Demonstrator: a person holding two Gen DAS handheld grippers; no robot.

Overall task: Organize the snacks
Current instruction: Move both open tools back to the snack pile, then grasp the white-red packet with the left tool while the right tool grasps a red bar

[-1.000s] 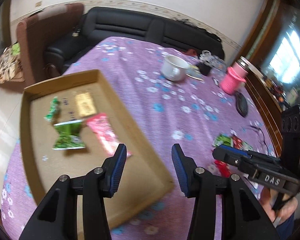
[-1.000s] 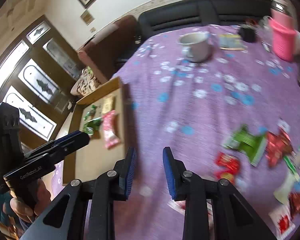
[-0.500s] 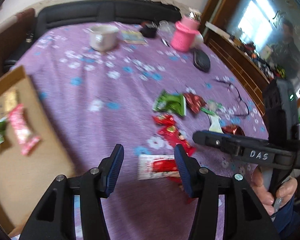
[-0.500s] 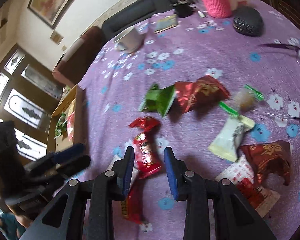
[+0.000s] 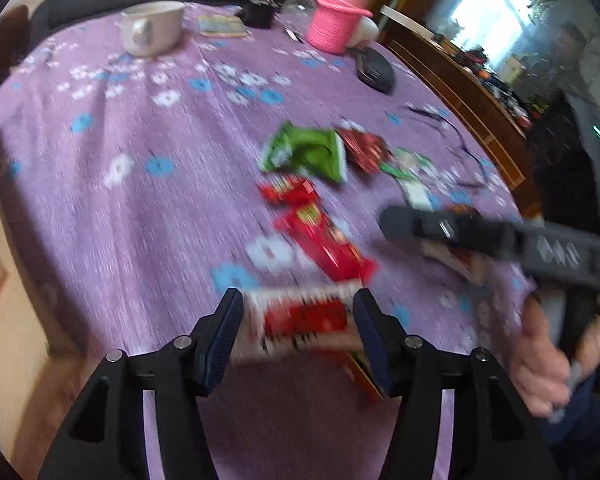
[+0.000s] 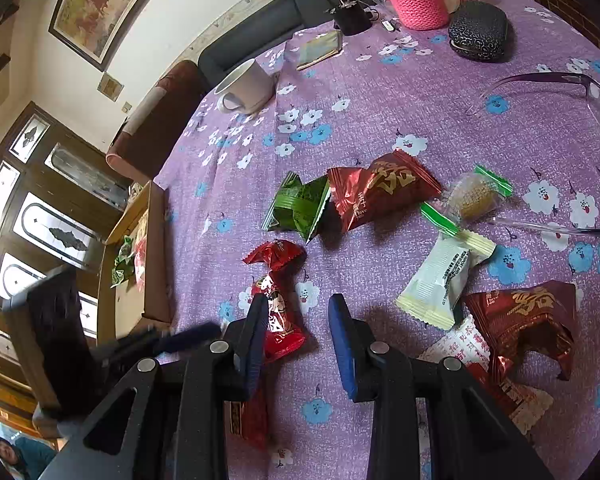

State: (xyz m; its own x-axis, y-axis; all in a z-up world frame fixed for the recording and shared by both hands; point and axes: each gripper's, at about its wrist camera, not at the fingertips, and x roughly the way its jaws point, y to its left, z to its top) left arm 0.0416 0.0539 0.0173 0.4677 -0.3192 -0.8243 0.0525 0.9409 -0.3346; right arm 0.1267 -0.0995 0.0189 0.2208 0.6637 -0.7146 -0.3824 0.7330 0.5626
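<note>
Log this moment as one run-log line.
left gripper: jaws opening around white-and-red snack packet | right gripper: open beside red twisted candy | cardboard tray: some snacks inside

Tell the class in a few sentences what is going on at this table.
A person holding a gripper in each hand is sorting wrapped snacks on a purple flowered tablecloth. The left gripper is opening over a red-and-white packet that lies between its fingers, not yet gripped. The right gripper hovers open beside a red twisted candy. A few snacks already lie in the cardboard tray; most are loose on the cloth.
</note>
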